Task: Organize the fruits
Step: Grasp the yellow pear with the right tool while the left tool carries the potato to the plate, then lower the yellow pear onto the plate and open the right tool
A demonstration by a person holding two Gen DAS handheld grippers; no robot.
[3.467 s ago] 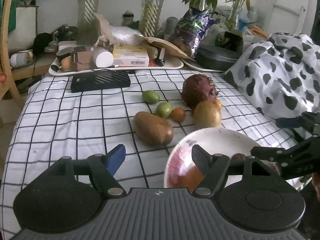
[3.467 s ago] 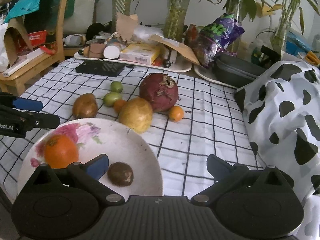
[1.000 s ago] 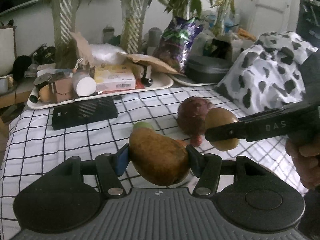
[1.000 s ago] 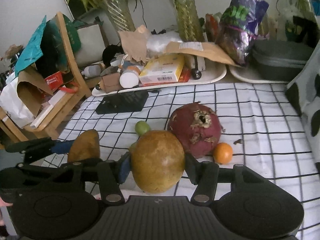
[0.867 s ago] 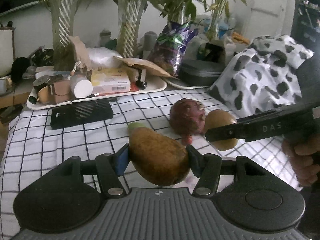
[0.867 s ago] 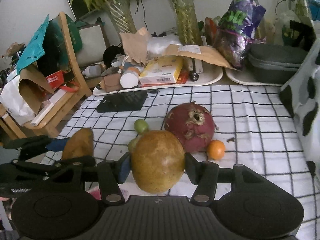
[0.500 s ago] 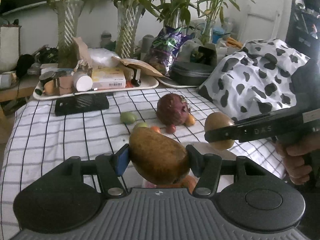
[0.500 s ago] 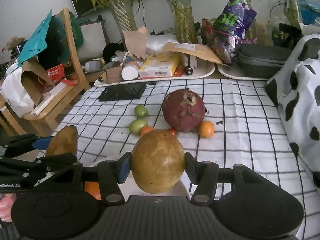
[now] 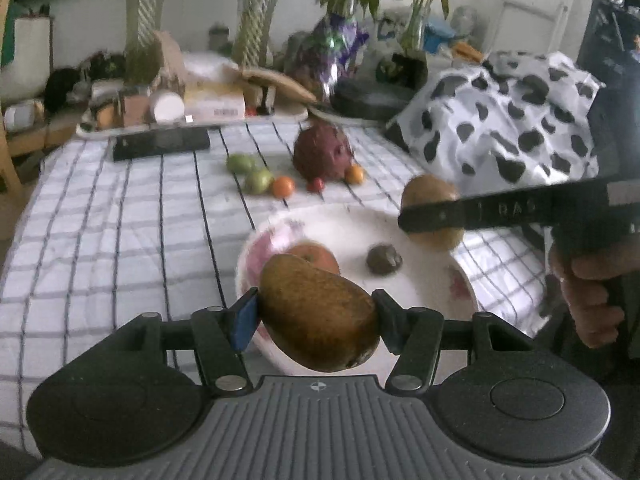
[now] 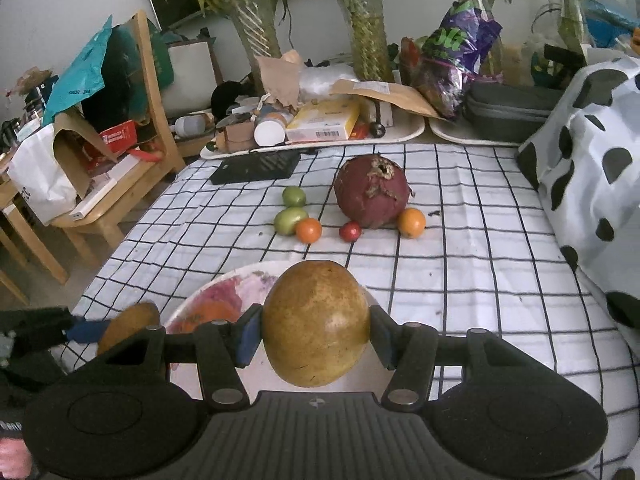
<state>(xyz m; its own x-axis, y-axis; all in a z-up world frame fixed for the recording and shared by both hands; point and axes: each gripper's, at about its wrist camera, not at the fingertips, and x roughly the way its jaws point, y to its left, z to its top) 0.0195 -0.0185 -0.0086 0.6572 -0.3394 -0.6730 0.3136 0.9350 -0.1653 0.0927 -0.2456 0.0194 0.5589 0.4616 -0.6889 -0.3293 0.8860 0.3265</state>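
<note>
My left gripper (image 9: 316,314) is shut on a brown oval fruit (image 9: 318,314) and holds it above the near rim of the white flowered plate (image 9: 424,292). My right gripper (image 10: 316,336) is shut on a round yellow-brown fruit (image 10: 316,322), seen over the plate's right rim in the left wrist view (image 9: 432,212). The plate (image 10: 236,284) holds an orange (image 9: 316,258) and a small dark brown fruit (image 9: 384,259). On the checked cloth lie a big dark red fruit (image 10: 372,192), two green fruits (image 10: 290,218), two small orange ones (image 10: 309,230) and a tiny red one (image 10: 350,231).
A black flat device (image 10: 256,170) lies behind the fruits. Cluttered white trays (image 10: 316,136) and plant vases (image 10: 256,32) line the back. A cow-print cloth (image 10: 592,168) rises at the right. A wooden chair (image 10: 120,128) with bags stands left of the table.
Both grippers have drawn back towards me with their fruits and now hang over the plate, which shows fully in the left wrist view. The loose fruits on the cloth have not moved.
</note>
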